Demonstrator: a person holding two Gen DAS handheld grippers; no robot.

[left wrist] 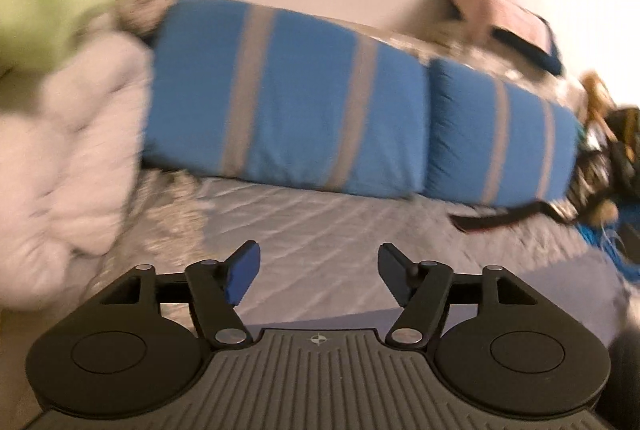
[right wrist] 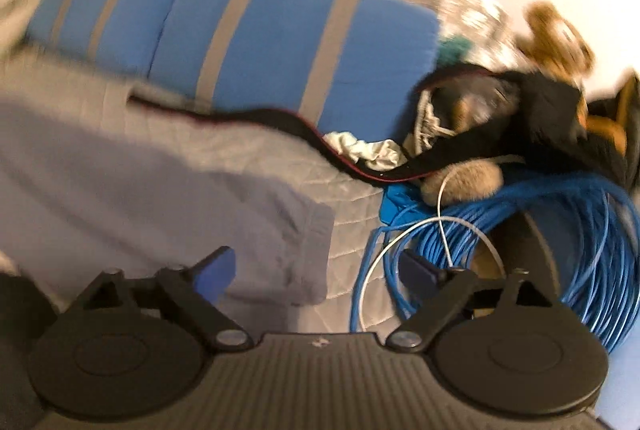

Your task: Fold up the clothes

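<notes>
A lavender-grey garment [right wrist: 168, 206] lies flat on the quilted bed cover [right wrist: 352, 218] in the right wrist view, its hemmed edge near the middle of the frame. My right gripper [right wrist: 318, 270] hovers over that edge, jaws wide open with nothing between them. In the left wrist view my left gripper [left wrist: 318, 276] is open and empty above the bed cover [left wrist: 320, 230]; a strip of the lavender cloth [left wrist: 332, 318] shows just beyond its body. Both views are blurred by motion.
Two blue pillows with grey stripes [left wrist: 288, 102] line the back of the bed. A white and green pile of bedding [left wrist: 60, 134] rises at the left. A coil of blue cable [right wrist: 560, 230], a black strap [right wrist: 304, 134], a plush toy [right wrist: 560, 38] and dark clutter crowd the right.
</notes>
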